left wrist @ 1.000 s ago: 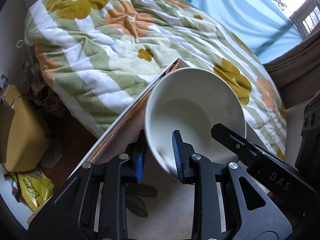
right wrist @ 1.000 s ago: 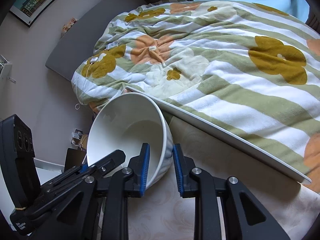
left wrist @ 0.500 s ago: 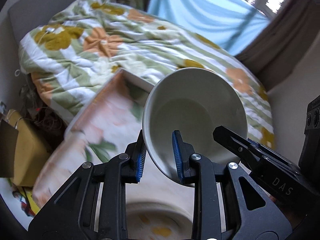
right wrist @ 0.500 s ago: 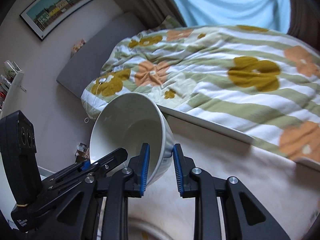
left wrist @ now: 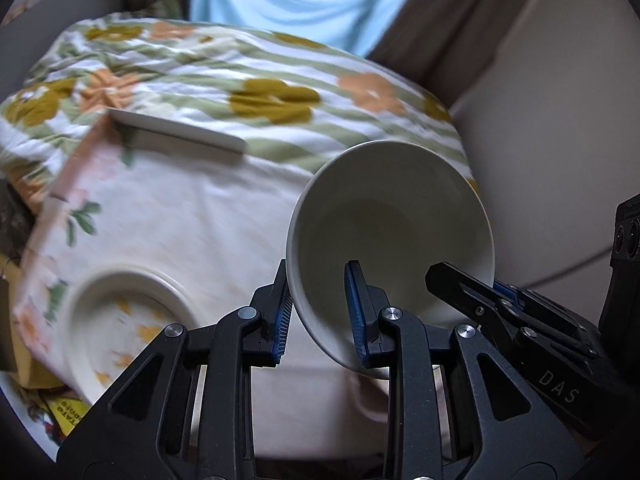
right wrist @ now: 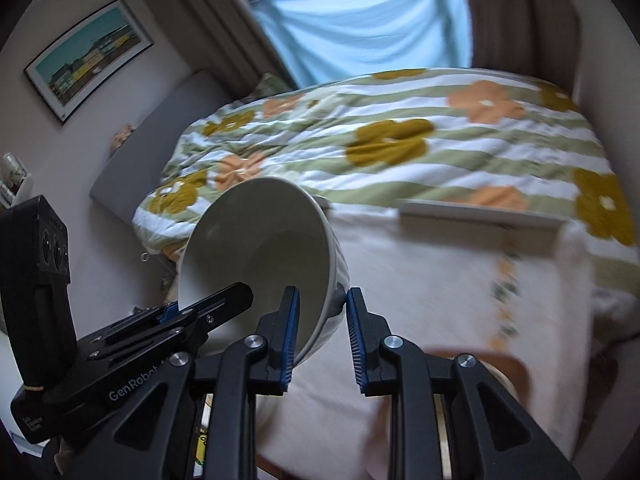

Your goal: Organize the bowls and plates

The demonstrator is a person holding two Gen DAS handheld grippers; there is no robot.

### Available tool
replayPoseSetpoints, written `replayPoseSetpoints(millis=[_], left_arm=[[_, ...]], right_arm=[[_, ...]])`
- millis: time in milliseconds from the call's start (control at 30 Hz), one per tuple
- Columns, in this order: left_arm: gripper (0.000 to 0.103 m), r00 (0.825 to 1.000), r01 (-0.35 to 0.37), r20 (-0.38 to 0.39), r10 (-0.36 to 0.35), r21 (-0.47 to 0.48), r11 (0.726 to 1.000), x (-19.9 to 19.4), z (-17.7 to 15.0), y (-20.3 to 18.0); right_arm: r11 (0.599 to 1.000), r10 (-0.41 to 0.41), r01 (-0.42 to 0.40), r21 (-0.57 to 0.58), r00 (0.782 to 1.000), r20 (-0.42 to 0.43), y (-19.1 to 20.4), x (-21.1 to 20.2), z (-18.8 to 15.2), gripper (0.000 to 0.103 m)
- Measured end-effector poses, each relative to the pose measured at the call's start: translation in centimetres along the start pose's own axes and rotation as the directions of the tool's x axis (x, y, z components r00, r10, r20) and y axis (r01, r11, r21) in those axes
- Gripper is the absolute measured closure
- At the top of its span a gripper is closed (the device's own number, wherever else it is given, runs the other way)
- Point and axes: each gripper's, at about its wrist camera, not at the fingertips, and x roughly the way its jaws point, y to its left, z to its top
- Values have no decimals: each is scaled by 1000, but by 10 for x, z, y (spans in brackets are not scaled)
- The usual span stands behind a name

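Since a second ago the white bowl (left wrist: 392, 236) has been carried up and across: back then it hung right over the near edge of the desk with the bed filling the view, and now most of the cloth-covered desk (left wrist: 208, 216) sits below it and a patterned plate (left wrist: 116, 328) has come into sight.

The bowl is in the air, tipped on its side with the open mouth facing the cameras. Both tools are on it. The left hand-held gripper (left wrist: 320, 316) is clenched on the rim at the bowl's lower left, one blue pad inside and one outside the wall. The right hand-held gripper (right wrist: 320, 336) grasps the opposite rim the same way, and its black finger shows in the left view reaching in at the bowl's lower right edge.

Below and to the left of the bowl in the left view, the plate with little yellow marks rests flat on the floral cloth near the desk's corner. A flat pale-grey slab (left wrist: 180, 134) lies along the far edge of the desk, next to the bed. The bed wears a striped duvet (right wrist: 400, 148) with orange and mustard flowers. Behind it hangs a light-blue curtain (right wrist: 360, 32), and a framed picture (right wrist: 90, 58) hangs on the wall at the left.
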Motion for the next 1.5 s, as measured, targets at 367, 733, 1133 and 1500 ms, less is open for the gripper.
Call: replayPoseSetpoints(millis=[367,733,1133,1500], left_arm=[[80,979,38,-201,-12,125,991,50,-50,-63],[80,954,23,-295,61,273,962,92,-67,-84],[80,956,-23,-266,125,358,933,101,-64,-96],[73,951,-44,-267,157,387,921,102,-64,-97]], right_arm=[[986,-83,91,136,994,-66,-71,-18,-65,81],[962,-134,157,222,984,-117,-103,-9,-98,81],[959,-146,174,224,980,-137,-108,-2,-108,81],[958,-150,178,226,979,-138,-108,-2,-109,81]])
